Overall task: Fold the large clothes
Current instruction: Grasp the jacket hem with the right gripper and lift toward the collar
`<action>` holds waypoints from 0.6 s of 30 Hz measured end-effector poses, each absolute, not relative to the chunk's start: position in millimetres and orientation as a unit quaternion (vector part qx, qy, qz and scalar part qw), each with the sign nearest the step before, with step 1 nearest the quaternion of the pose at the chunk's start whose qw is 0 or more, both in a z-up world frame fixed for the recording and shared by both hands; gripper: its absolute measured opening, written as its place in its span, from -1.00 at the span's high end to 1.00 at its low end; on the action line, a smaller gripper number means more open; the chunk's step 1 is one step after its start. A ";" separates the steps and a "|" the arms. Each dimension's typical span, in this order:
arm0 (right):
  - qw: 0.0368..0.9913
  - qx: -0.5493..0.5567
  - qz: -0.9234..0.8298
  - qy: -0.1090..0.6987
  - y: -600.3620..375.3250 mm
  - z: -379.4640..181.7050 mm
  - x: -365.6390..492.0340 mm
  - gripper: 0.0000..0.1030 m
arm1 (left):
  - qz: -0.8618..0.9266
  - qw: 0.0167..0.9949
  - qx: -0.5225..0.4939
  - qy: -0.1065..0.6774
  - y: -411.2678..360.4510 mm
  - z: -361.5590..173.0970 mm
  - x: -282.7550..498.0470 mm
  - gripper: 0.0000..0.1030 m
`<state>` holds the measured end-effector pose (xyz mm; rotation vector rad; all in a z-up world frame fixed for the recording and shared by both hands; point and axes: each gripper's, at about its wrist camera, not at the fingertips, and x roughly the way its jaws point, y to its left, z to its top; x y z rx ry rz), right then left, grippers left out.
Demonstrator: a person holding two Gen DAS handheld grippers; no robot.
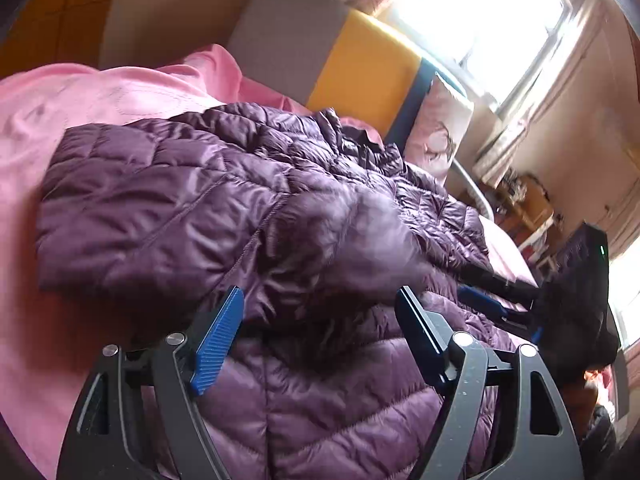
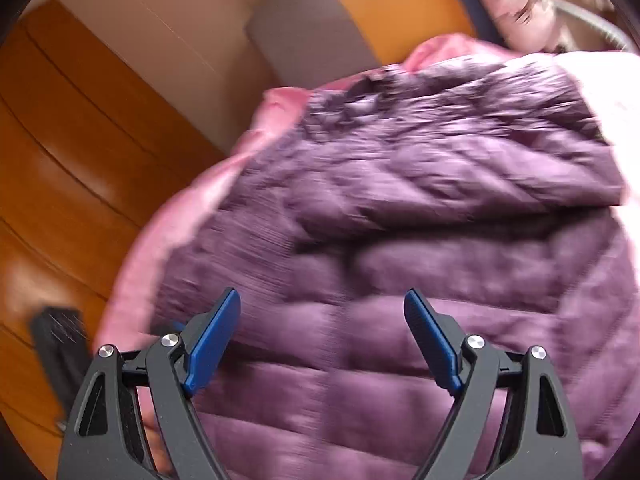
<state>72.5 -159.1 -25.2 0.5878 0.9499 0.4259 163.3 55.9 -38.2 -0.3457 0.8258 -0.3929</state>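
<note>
Your purple quilted jacket (image 1: 224, 208) lies on the pink bedcover (image 1: 80, 96), filling the frame centre with one sleeve (image 1: 132, 184) already folded across its body, while your left tongs (image 1: 320, 312) and right tongs (image 2: 322, 312) gape wide and empty, so further folds remain.
</note>
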 end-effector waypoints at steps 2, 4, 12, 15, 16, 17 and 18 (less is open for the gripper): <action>0.810 0.292 0.224 0.456 -144.0 -24.6 84.8 -0.73 | -0.186 0.885 -0.163 0.395 59.2 -37.8 156.4 -0.49; 0.811 0.267 0.218 0.473 -123.7 -26.7 95.7 -0.73 | -0.187 0.886 -0.158 0.394 61.5 -37.9 151.8 -0.49; 0.829 0.102 0.216 0.506 -41.2 -25.3 114.3 0.66 | -0.201 0.878 -0.153 0.407 65.0 -54.3 136.3 -0.49; 0.856 0.073 0.224 0.459 -35.1 15.8 110.0 0.74 | -0.204 0.876 -0.159 0.407 64.2 -53.9 141.4 -0.49; 0.866 0.076 0.224 0.441 -39.2 32.0 109.7 0.74 | -0.201 0.876 -0.159 0.408 63.8 -53.9 145.0 -0.49; 0.874 0.082 0.222 0.425 -45.7 46.0 110.6 0.74 | -0.198 0.876 -0.160 0.409 63.9 -54.2 149.1 -0.49; 0.881 0.090 0.217 0.410 -53.0 58.6 112.4 0.75 | -0.191 0.875 -0.166 0.412 65.0 -54.8 155.7 -0.49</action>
